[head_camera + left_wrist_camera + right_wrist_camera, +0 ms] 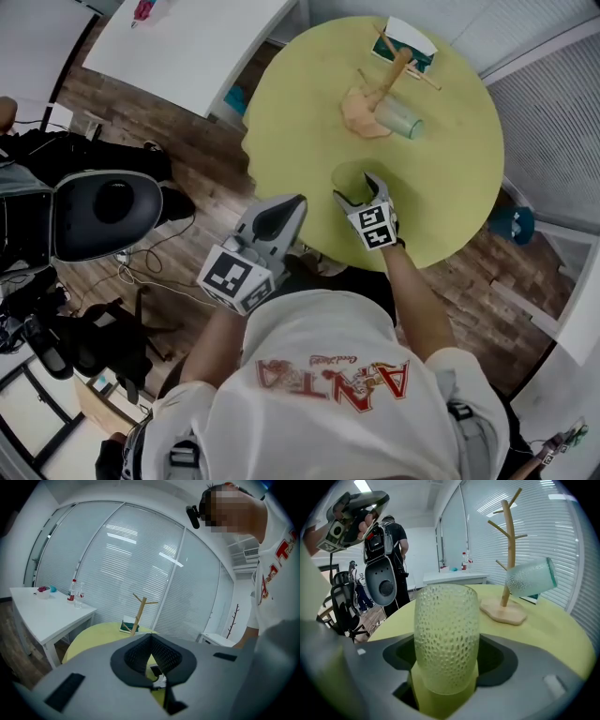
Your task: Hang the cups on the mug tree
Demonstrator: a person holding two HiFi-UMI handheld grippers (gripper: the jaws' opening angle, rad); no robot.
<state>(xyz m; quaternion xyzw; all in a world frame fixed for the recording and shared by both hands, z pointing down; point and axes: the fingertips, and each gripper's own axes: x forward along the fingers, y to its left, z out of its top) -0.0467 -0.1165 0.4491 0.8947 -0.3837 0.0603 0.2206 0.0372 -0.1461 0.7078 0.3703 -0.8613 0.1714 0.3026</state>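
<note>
A dimpled yellow-green glass cup (446, 634) stands upright on the round yellow-green table (450, 187), near its front edge (352, 173). My right gripper (356, 186) is shut on it low down, with a jaw against each side (447, 667). Farther back stands the wooden mug tree (389, 80) (509, 550) on its flat base. A clear bluish cup (401, 119) (531, 577) hangs tilted on one lower branch. My left gripper (298, 200) is held off the table's front-left edge, shut on nothing (151, 637). It faces the mug tree (139, 613).
A green and white book (408, 42) lies behind the tree. A white desk (187, 42) with bottles (74, 592) stands to the left. On the wooden floor at the left are an office chair (108, 211) and bags. A person with a backpack (386, 541) stands beyond.
</note>
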